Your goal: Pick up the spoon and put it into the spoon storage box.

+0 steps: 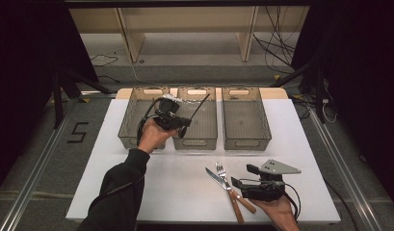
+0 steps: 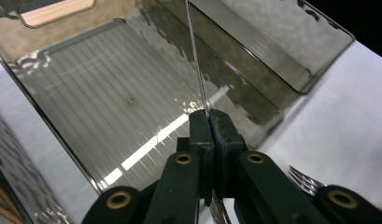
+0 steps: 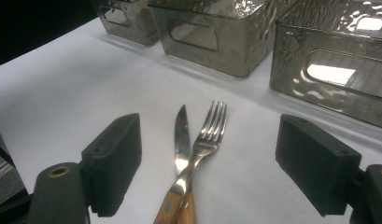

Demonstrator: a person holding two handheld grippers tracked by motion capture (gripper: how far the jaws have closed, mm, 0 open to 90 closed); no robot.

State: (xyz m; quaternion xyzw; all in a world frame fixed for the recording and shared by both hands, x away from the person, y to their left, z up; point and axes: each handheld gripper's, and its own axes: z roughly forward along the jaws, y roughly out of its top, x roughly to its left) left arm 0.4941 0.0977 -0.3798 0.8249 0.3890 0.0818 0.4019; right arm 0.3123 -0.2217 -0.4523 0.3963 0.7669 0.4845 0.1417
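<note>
My left gripper (image 1: 184, 126) (image 2: 209, 116) hangs over the middle grey bin (image 1: 197, 143) (image 2: 100, 88), shut on a thin metal utensil (image 1: 198, 108) (image 2: 196, 60). I see the utensil edge-on, and it sticks out past the jaws toward the bin's far side. A knife (image 1: 217, 179) (image 3: 180, 135) and a fork (image 1: 221, 171) (image 3: 212, 123), both with wooden handles, lie crossed on the white tabletop. My right gripper (image 1: 240, 176) (image 3: 212, 137) rests low just to their right. It is open, with the fork and knife lying on the table between its wide-spread pads, untouched.
Three grey see-through bins stand in a row at the back of the white table (image 1: 175, 187): the left bin (image 1: 128, 120), the middle one, and the right bin (image 1: 246, 143) (image 3: 328, 70). Cables trail on the floor beyond the table.
</note>
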